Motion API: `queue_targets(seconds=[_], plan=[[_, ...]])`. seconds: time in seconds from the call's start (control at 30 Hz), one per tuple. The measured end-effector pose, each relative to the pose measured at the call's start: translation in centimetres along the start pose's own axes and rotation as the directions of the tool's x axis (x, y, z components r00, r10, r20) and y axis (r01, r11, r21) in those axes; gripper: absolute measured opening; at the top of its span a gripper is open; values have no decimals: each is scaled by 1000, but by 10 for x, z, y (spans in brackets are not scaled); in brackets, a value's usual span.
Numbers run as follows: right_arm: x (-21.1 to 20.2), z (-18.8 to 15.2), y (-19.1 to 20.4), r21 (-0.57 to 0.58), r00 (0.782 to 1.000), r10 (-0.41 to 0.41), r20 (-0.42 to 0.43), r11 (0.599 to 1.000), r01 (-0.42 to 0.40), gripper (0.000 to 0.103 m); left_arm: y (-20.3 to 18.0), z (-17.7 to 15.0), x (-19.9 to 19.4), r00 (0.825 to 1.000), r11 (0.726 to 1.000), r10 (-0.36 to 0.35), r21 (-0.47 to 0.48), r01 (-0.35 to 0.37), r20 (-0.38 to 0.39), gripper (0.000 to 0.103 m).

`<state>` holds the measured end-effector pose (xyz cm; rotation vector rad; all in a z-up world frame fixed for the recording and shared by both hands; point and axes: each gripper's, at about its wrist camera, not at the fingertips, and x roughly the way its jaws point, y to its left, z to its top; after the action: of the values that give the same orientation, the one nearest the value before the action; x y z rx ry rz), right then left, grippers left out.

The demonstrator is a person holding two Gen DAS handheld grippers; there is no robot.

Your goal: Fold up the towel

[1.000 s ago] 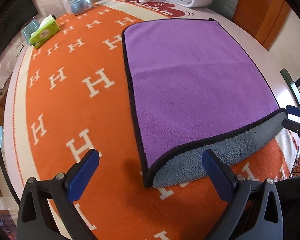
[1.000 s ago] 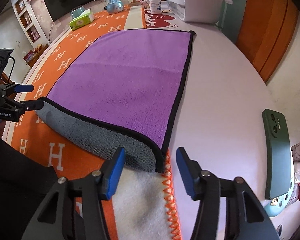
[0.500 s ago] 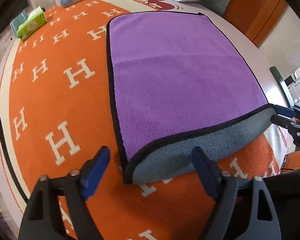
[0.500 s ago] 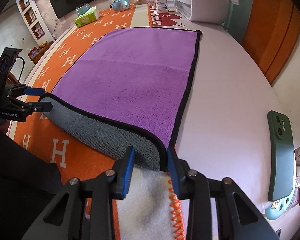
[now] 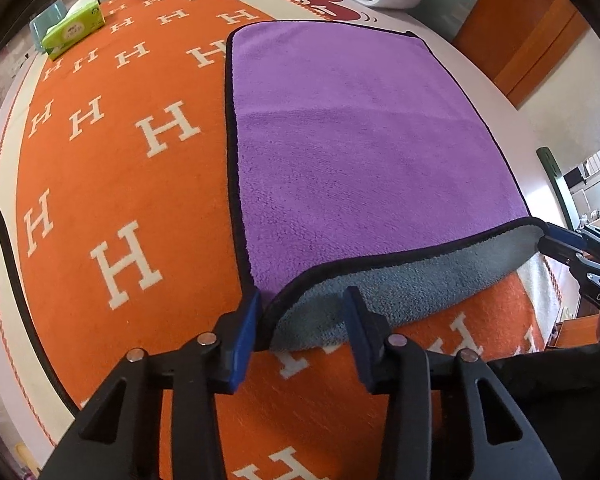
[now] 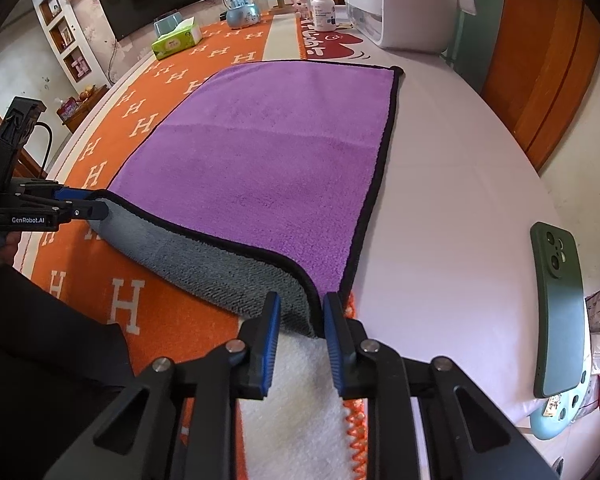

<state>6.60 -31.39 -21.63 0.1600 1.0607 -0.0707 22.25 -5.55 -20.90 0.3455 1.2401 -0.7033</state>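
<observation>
The purple towel with black edging and a grey underside lies flat on the table; it also shows in the right wrist view. Its near edge curls up, grey side out. My left gripper has its jaws around the near left corner, partly closed with a gap still wide. My right gripper has its jaws narrowed around the near right corner, close to the cloth on both sides. Each gripper shows side-on in the other view: the left, the right.
An orange H-patterned cloth covers the table. A green phone lies on the white surface at right. A tissue pack, snow globe, pill bottle and white appliance stand at the far end.
Both grippers moved forward onto the towel's near corners and their jaws narrowed. The near edge now stands lifted between them.
</observation>
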Motion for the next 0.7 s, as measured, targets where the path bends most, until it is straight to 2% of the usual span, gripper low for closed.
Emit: queue_targets(seconds=[0.13,0.23,0.27,0.3,0.47,0.7], plan=[[-1,1,0,-1,1000,3,2,1000,-3,22,-5,-3,-4,1000,1000,-2,-5,2,5,34],[-1,1,1,-2,1000,4,4,1000,-4,21,-2,-3,-5,1000,1000,3,-15,-3,5,20],[-2,1,1,-2,1000,2,5,1000,-2,16,-1,-3,-4,1000,1000,5,-20,-5,3,13],[-2,1,1,-2,1000,1,3,1000,-1,12,1,-2,-3,1000,1000,8,-24,-8,1,12],[0,2,0,12,1000,-6,-3,1000,6,5,3,-2,-2,1000,999,11,-46,-11,-3,9],[2,1,-2,16,1000,-5,-3,1000,6,4,3,-2,-2,1000,999,25,-45,-25,-9,8]])
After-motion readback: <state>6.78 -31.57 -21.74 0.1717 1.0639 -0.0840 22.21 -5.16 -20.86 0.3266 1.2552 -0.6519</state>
